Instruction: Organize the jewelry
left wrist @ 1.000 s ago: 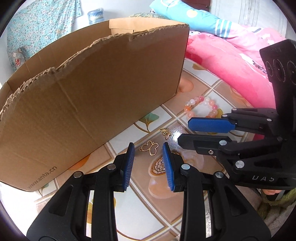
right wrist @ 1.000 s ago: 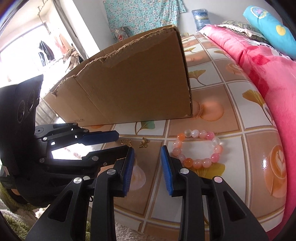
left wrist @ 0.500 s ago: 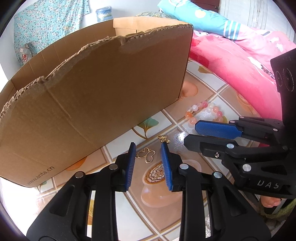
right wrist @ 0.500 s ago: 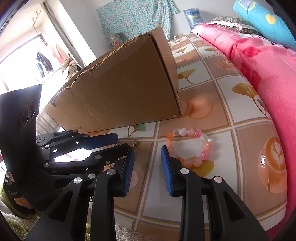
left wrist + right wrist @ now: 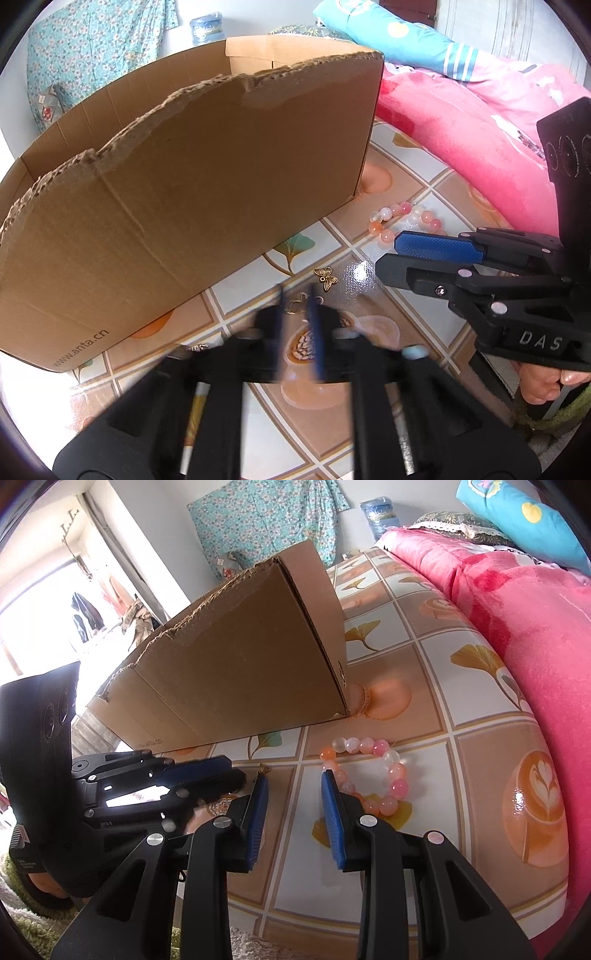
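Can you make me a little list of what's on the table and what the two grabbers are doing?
surface: tablecloth with coffee and leaf pictures
box: cardboard box, open top, torn rim
bracelet: pink and orange bead bracelet, flat on the cloth
small charm: gold butterfly, on the cloth
outline charm: gold clover-shaped piece, between the left fingers
left gripper: blurred, narrowly open around the outline charm
right gripper: open, by the bracelet, holding nothing
background: pink blanket
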`<control>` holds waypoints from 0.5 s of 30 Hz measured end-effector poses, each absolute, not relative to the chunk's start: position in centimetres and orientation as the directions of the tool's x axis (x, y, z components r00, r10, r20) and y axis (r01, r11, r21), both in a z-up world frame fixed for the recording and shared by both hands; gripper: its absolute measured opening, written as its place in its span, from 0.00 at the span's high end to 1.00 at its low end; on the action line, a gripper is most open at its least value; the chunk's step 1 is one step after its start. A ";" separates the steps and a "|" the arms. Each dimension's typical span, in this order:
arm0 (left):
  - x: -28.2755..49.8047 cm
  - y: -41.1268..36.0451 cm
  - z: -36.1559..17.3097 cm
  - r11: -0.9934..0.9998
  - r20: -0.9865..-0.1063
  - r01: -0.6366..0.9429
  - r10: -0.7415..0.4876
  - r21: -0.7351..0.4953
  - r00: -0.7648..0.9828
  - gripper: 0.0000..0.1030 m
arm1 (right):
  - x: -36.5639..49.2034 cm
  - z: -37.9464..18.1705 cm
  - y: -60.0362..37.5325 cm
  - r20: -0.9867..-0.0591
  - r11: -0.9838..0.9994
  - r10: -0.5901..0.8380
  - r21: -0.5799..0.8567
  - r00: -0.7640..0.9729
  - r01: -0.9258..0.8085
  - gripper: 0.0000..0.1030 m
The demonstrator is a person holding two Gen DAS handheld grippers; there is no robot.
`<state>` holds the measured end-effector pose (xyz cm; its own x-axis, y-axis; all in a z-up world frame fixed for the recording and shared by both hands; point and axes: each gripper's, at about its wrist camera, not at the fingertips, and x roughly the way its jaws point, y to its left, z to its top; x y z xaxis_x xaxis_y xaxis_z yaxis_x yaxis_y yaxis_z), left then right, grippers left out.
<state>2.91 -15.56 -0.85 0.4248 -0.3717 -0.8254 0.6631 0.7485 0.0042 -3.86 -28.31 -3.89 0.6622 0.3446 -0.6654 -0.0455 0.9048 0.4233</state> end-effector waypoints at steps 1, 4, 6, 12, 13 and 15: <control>3.0 -15.2 -0.8 0.750 -0.825 0.662 -0.375 -0.002 0.422 0.98 | -3.8 -3.8 -28.3 -0.665 0.906 0.344 0.422 0.663 -0.046 0.71; 3.1 -14.5 -0.8 0.758 -0.826 0.652 -0.374 -0.010 0.422 0.98 | -3.9 -3.5 -28.1 -0.666 0.910 0.339 0.412 0.664 -0.050 0.71; 3.0 -13.9 -0.7 0.762 -0.821 0.647 -0.381 -0.018 0.426 0.98 | -3.9 -3.3 -27.7 -0.668 0.910 0.343 0.409 0.661 -0.059 0.71; 2.5 -12.3 -0.6 0.773 -0.817 0.634 -0.367 -0.002 0.445 0.97 | -3.4 -2.9 -25.7 -0.673 0.914 0.366 0.389 0.643 -0.114 0.71; 2.5 -12.2 -0.6 0.776 -0.817 0.631 -0.364 -0.001 0.447 0.97 | -3.2 -2.9 -25.2 -0.678 0.917 0.368 0.377 0.636 -0.129 0.71; 2.4 -11.7 -0.7 0.785 -0.817 0.619 -0.354 0.005 0.456 0.97 | -3.0 -2.9 -24.2 -0.689 0.927 0.360 0.343 0.629 -0.154 0.71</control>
<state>2.38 -11.69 -0.68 0.4555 -0.3537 -0.8170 0.6190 0.7854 0.0051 -2.97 -24.21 -2.86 0.6288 0.3598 -0.6893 -0.1539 0.9266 0.3432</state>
